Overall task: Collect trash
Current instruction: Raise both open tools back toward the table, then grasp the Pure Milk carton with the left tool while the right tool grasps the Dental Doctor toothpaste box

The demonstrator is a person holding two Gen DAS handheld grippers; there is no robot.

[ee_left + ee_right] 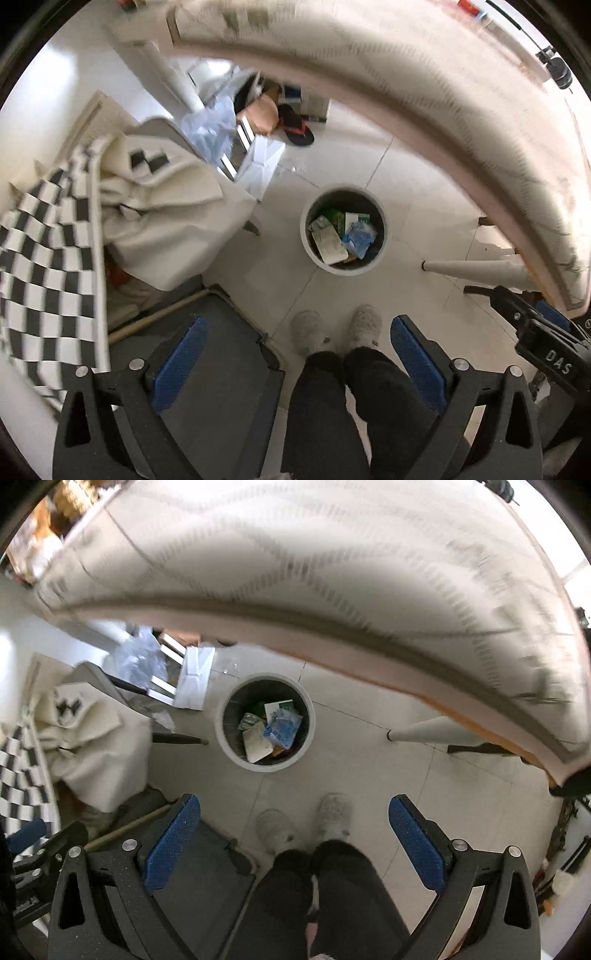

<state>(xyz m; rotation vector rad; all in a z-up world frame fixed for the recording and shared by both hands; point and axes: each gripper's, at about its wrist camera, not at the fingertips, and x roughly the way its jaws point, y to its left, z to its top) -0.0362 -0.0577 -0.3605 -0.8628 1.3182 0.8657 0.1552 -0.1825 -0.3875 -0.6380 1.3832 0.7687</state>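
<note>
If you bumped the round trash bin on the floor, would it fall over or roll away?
Probably neither from a soft bump. The trash bin stands upright on flat tile, so rolling seems unlikely unless it tips. It holds only light-looking things, a blue crumpled bag and paper packets, so it would likely slide easily.

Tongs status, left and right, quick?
Left tongs: open, holding nothing.
Right tongs: open, holding nothing.

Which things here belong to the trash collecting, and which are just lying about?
Job: trash bin; trash inside it; left gripper and right gripper, both open and empty.

Lying about: checkered cloth; black slipper; plastic bag; table.
</note>
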